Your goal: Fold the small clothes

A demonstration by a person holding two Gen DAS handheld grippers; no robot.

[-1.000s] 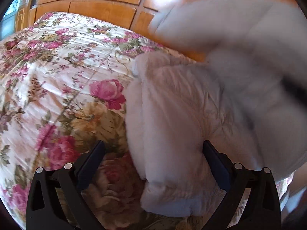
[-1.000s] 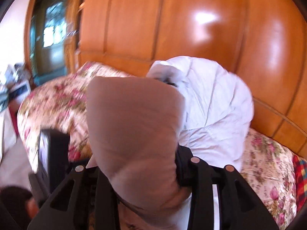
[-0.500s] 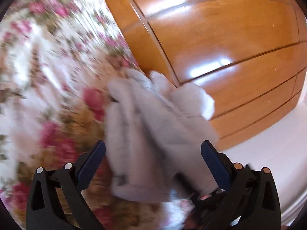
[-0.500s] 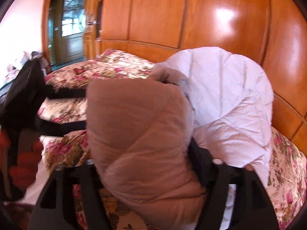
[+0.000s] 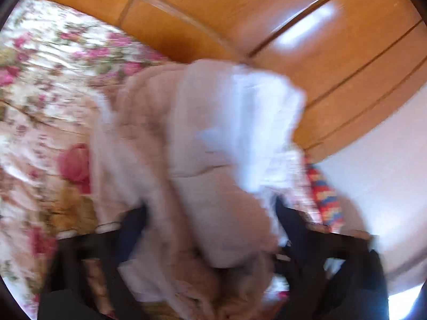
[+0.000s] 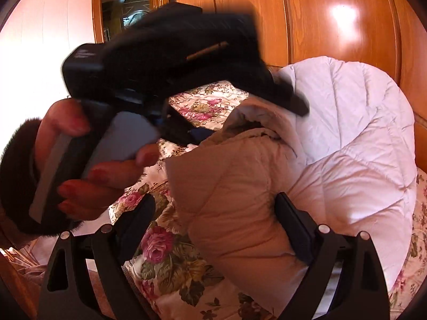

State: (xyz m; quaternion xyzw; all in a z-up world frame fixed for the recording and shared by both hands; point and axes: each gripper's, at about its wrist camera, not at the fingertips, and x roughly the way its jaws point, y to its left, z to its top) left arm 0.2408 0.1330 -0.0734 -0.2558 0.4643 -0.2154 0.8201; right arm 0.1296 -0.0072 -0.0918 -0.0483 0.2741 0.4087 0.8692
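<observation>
A puffy quilted jacket [image 6: 234,200], beige on its folded-over part and white [image 6: 347,133] behind, lies on the floral bedspread [image 6: 165,253]. My right gripper [image 6: 213,218] is opening. The beige fold sits loosely between its fingers and brushes the right one. My left gripper [image 6: 250,120], held by a person's hand [image 6: 80,165], reaches in from the left and is closing over the jacket's upper edge. In the blurred left wrist view the jacket [image 5: 202,160] fills the gap of the left gripper [image 5: 210,221], with cloth against both fingers.
Glossy wooden panels [image 6: 333,26] rise just behind the bed. A doorway [image 6: 120,13] shows at the far left. A bright checked cloth [image 5: 323,192] lies at the bed's right edge. Bare bedspread [image 5: 48,101] stretches to the left of the jacket.
The right gripper's jaws went from shut on the beige fold to wide apart. The left gripper swung up and across into the right wrist view and narrowed around the jacket.
</observation>
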